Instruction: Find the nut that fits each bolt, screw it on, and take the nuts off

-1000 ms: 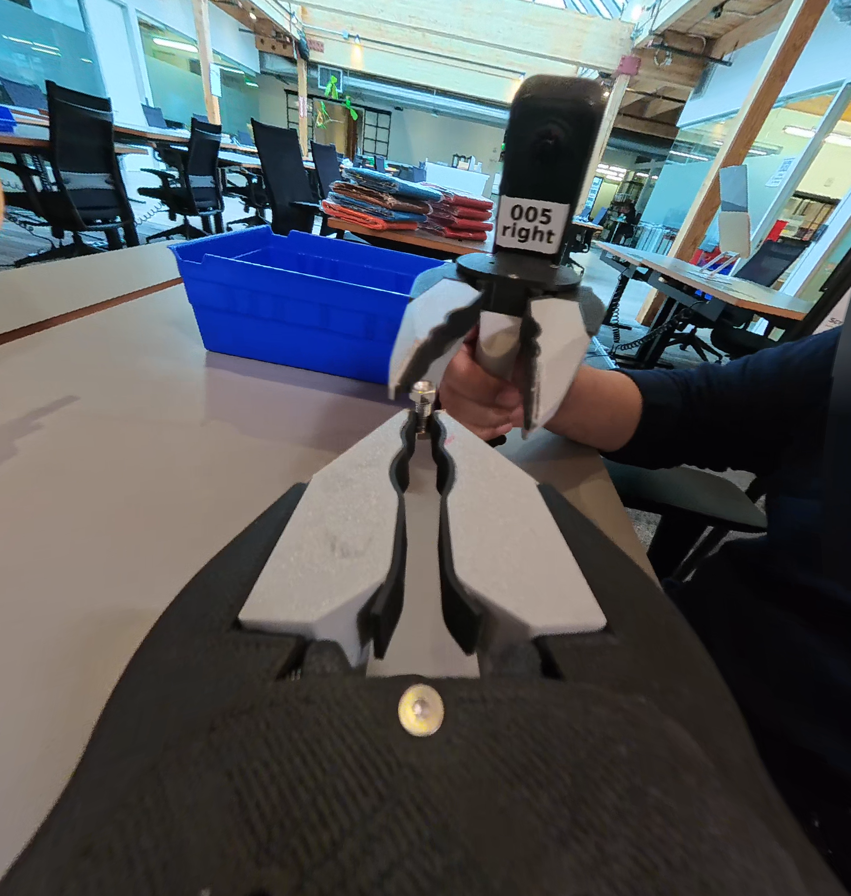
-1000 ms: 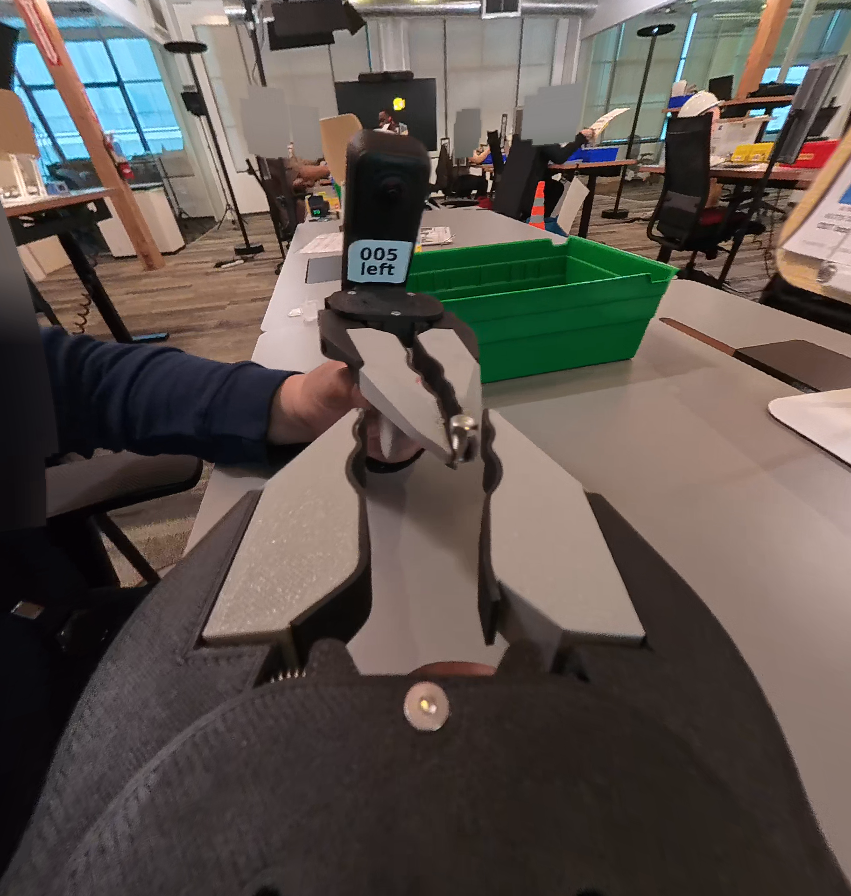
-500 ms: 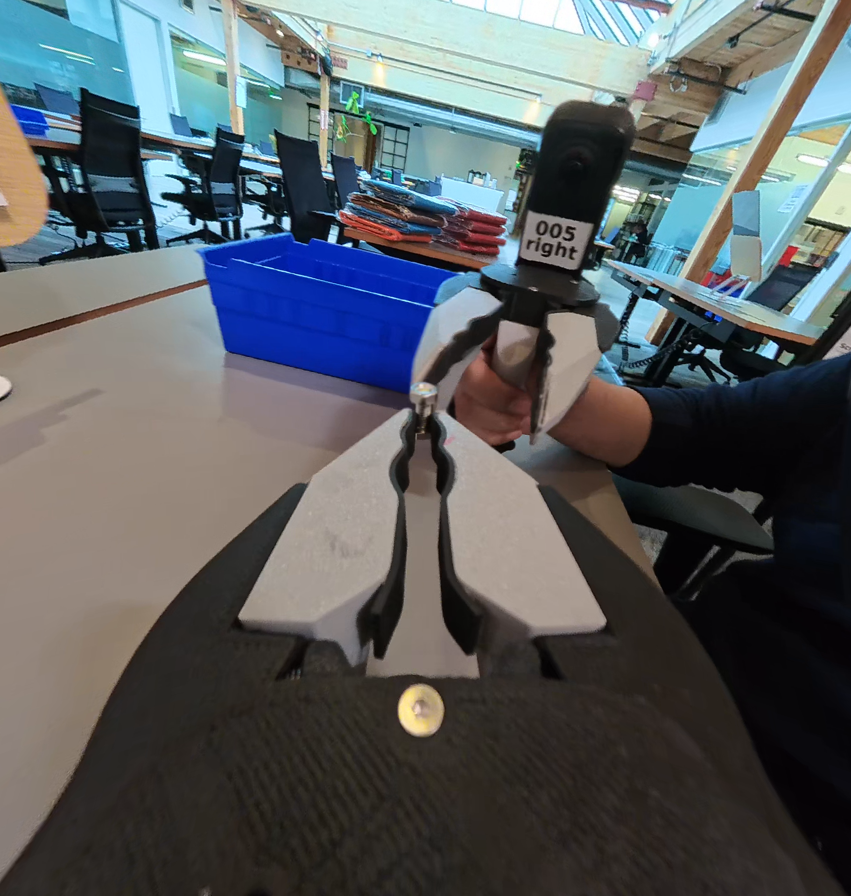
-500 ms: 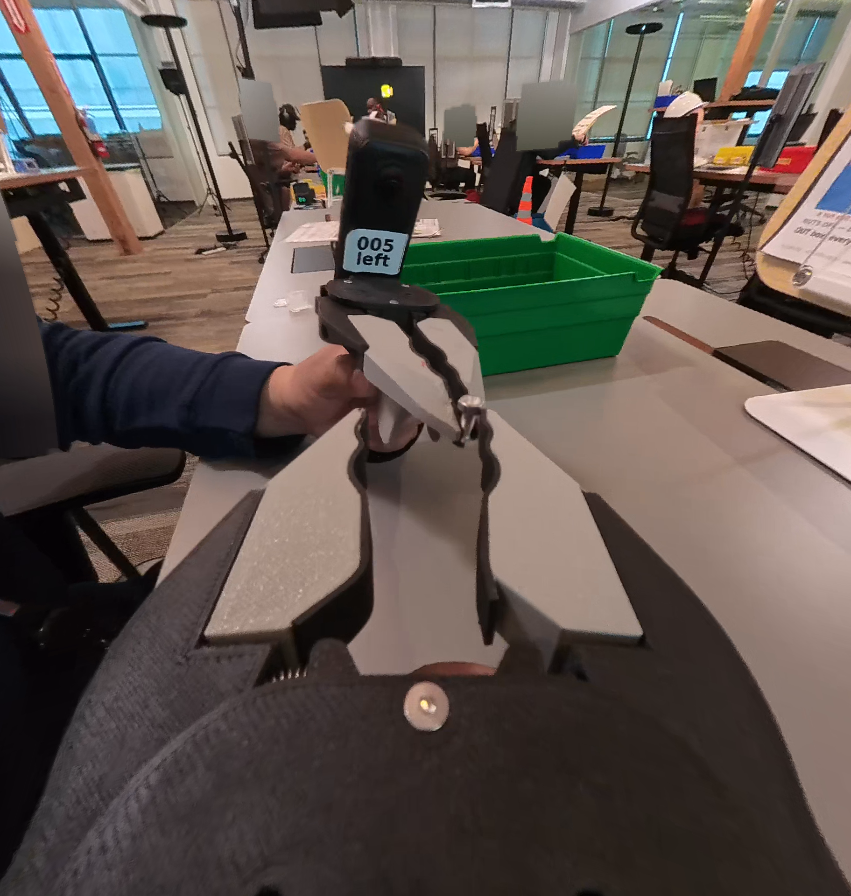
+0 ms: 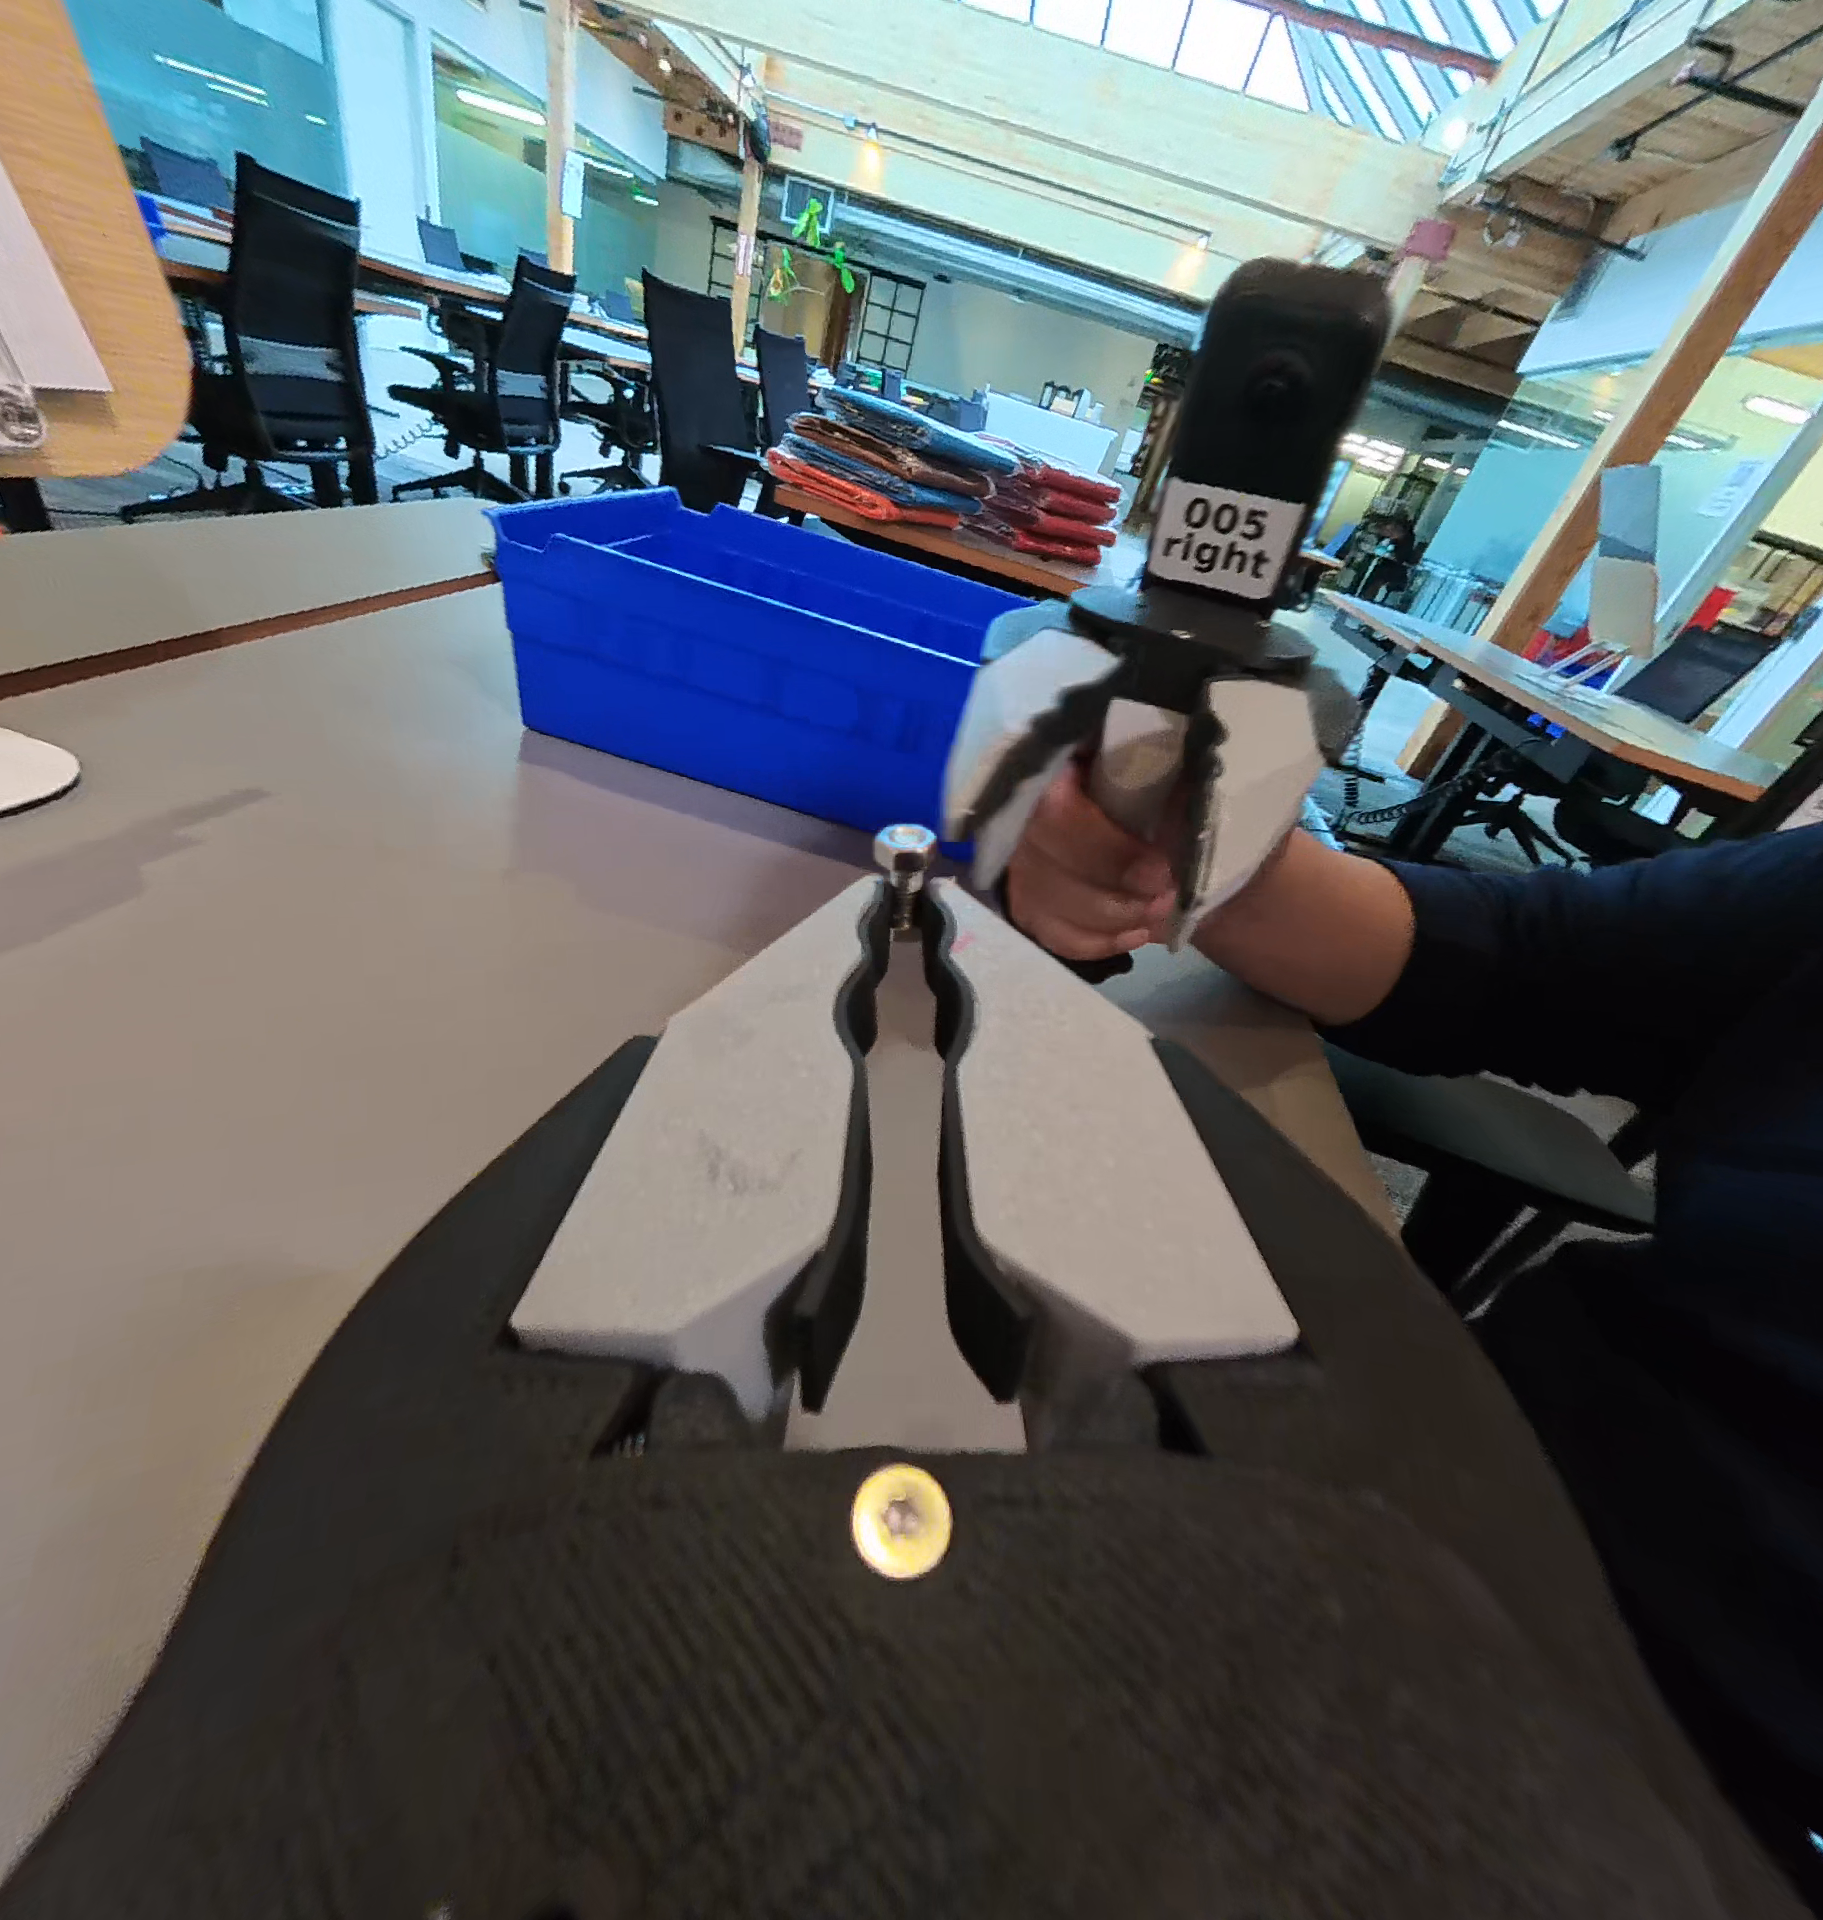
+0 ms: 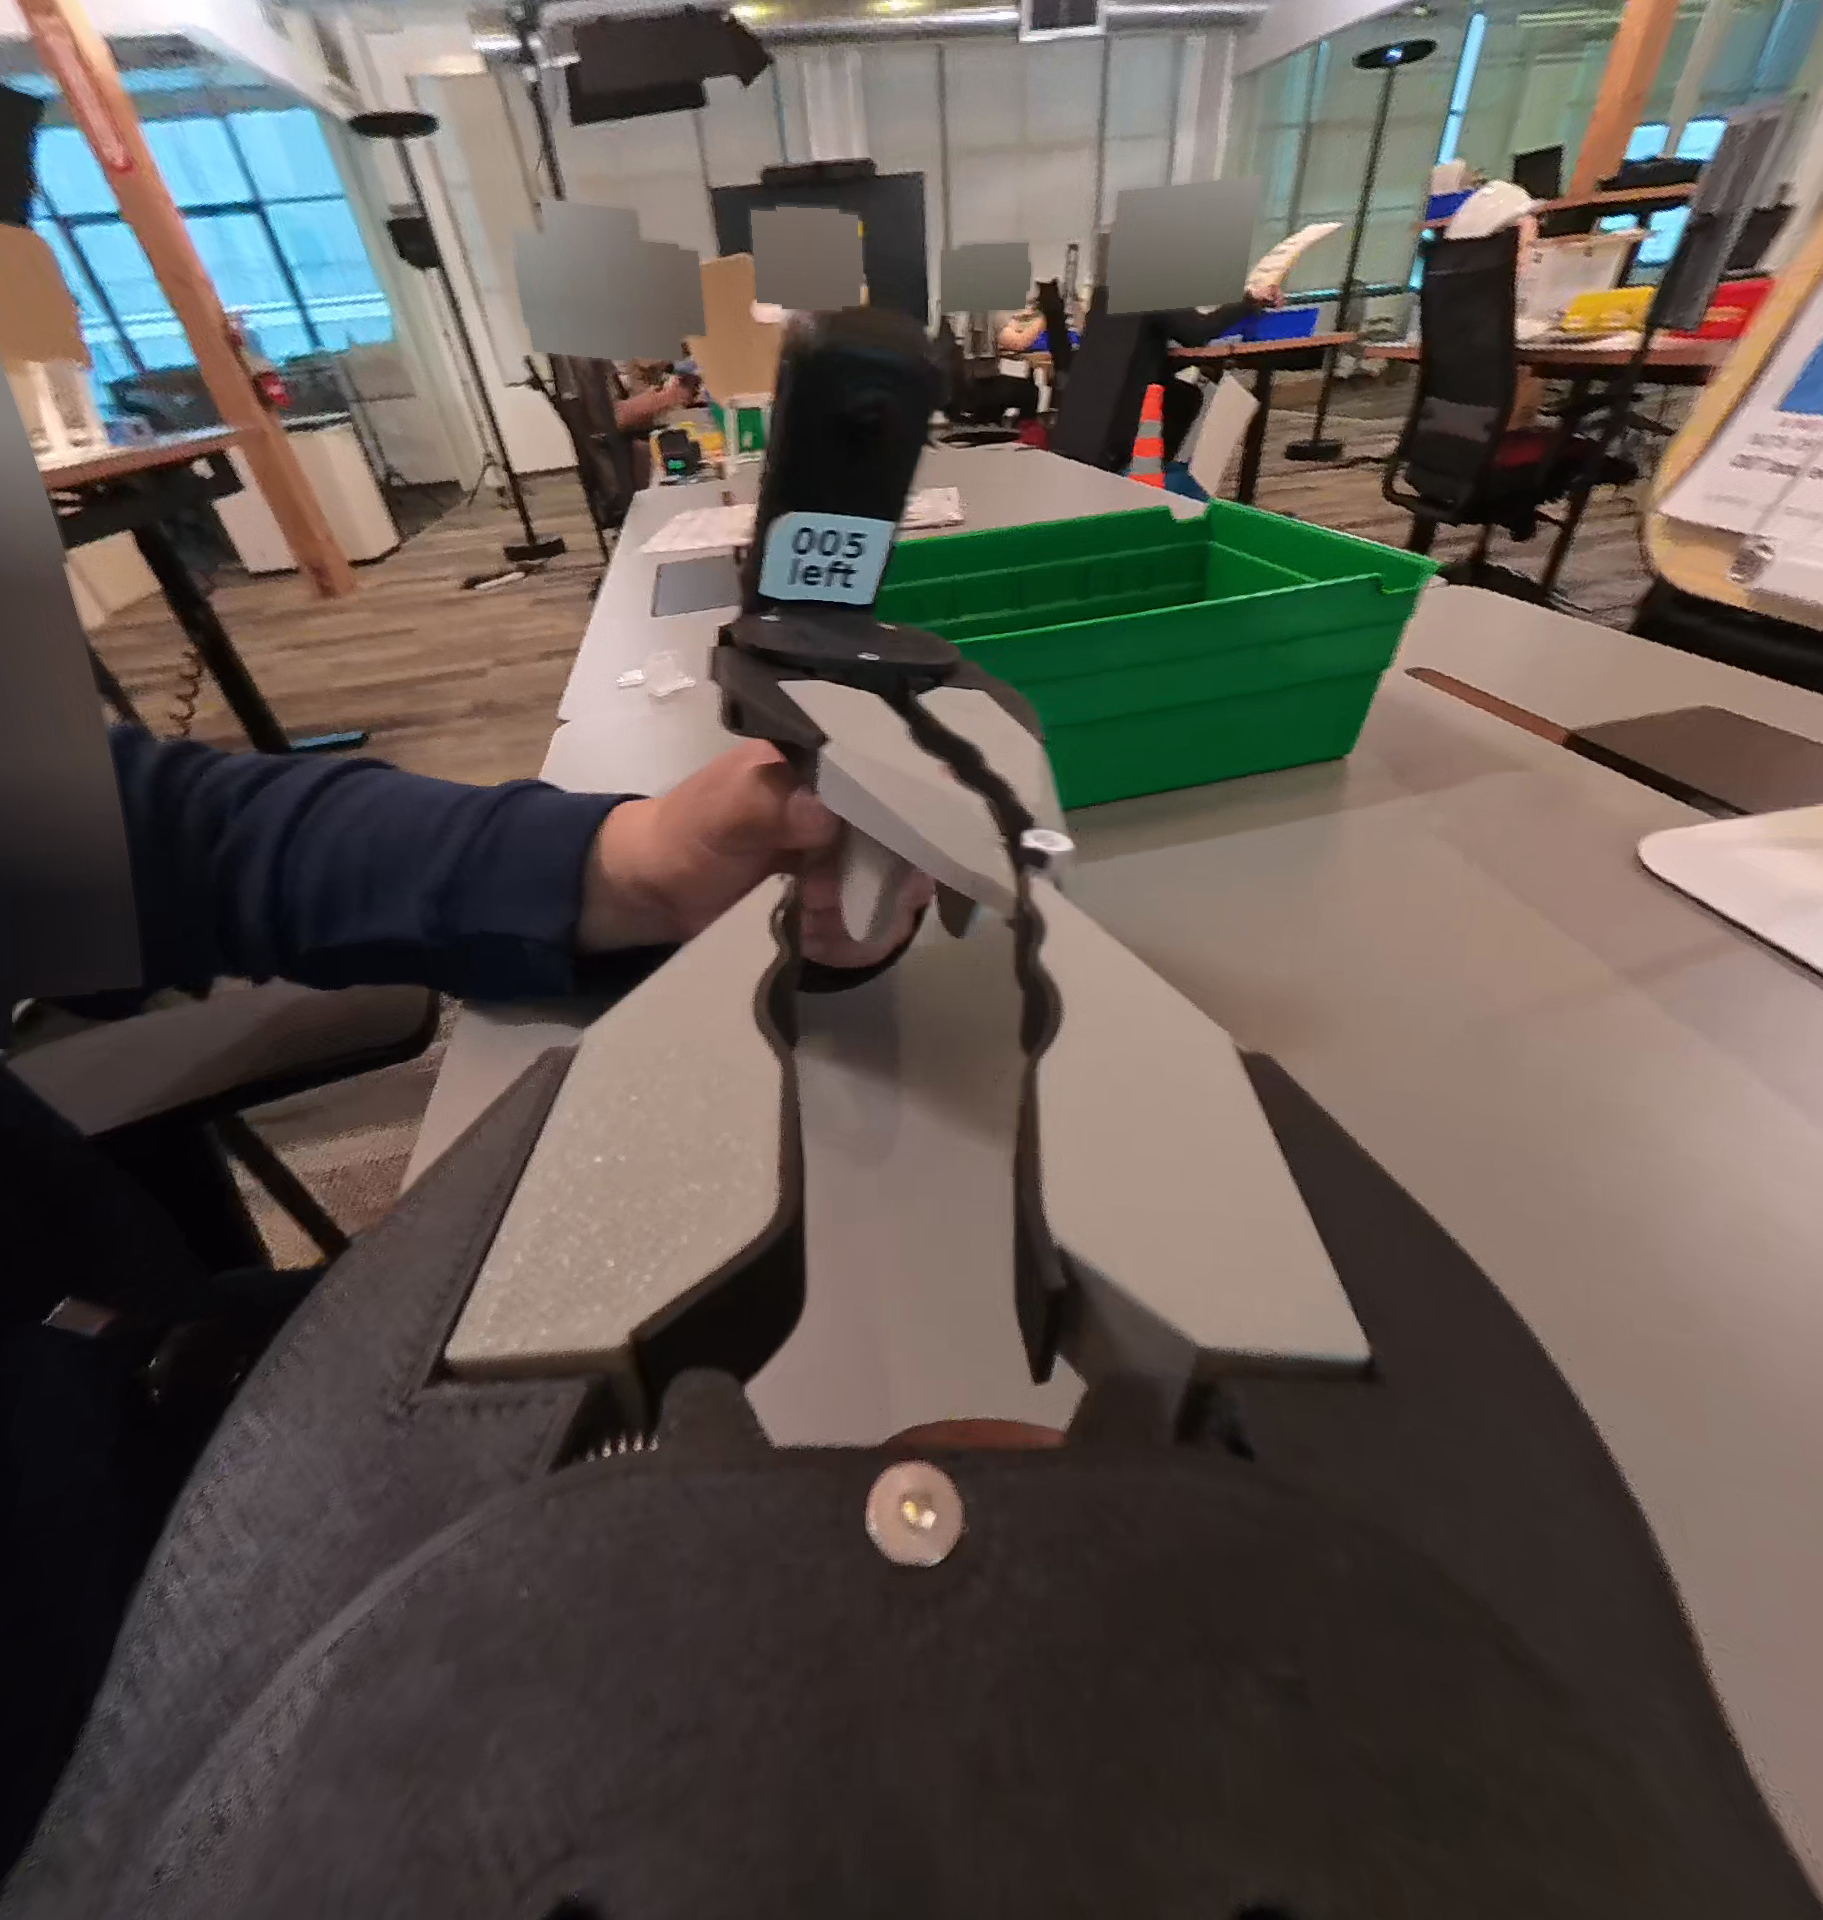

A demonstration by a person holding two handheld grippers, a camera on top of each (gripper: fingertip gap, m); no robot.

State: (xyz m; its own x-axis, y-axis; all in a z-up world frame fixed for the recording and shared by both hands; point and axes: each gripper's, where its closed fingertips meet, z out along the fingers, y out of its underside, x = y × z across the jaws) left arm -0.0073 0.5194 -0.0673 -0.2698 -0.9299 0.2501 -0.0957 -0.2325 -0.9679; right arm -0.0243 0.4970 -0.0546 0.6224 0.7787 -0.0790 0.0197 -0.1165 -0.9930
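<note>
Steel bolt (image 5: 905, 883) stands pinched upright in my left gripper (image 5: 903, 914), a nut (image 5: 906, 847) on top; my right gripper (image 6: 902, 914) gapes wide at two o'clock, empty.

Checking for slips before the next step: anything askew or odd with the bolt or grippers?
Nothing stands out. The left gripper is shut on the bolt, which stands upright with a nut at its top. The right gripper is open and empty beside it.
</note>
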